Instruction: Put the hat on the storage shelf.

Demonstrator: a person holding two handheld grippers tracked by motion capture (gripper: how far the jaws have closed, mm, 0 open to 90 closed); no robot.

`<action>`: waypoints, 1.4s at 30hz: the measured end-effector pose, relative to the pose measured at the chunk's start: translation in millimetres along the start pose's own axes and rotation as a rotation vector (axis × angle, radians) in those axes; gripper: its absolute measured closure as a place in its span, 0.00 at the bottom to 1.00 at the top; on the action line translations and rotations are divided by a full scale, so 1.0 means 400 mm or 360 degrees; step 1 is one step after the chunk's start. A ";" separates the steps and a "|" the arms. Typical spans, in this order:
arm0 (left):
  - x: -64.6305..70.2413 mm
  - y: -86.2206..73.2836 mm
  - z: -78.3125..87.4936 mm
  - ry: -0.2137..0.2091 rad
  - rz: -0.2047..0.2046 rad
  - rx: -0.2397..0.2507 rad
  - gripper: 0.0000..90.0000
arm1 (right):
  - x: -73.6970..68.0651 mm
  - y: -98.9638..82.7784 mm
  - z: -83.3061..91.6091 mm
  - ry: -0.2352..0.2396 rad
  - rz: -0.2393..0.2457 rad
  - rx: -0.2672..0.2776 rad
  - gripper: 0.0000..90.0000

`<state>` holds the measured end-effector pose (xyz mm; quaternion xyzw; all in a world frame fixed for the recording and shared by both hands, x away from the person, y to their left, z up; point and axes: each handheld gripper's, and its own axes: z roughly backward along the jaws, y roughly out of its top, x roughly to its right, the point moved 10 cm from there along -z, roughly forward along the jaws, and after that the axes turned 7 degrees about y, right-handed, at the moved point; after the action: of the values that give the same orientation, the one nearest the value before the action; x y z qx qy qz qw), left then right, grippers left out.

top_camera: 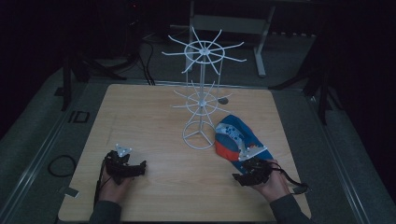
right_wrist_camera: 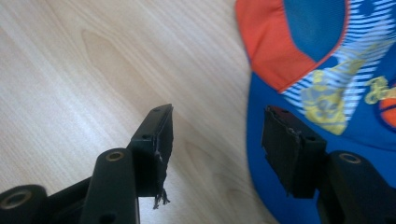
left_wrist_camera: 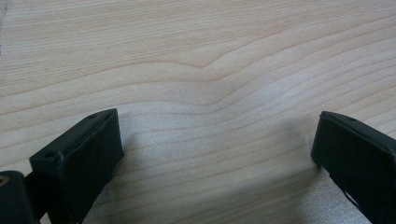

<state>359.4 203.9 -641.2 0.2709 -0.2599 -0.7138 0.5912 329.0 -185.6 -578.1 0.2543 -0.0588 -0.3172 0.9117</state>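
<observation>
Left gripper: you held it low over bare table, near the front-left; jaws stood wide apart, nothing between them.
Right gripper: you held it at the front-right, jaws parted, one over wood, the other over the cap's blue edge; contact could not be told.
Cap: blue, orange and striped, lying right of the stand's base.
Stand: white wire, upright, mid-table.
</observation>
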 end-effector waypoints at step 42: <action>0.000 0.000 0.000 0.0001 -0.0002 0.0000 0.03 | 0.191 0.113 0.081 -0.0164 -0.0111 0.0007 0.40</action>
<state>359.4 204.1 -641.2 0.2713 -0.2595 -0.7142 0.5908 405.7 -215.8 -531.5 0.2415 -0.0974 -0.3612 0.8954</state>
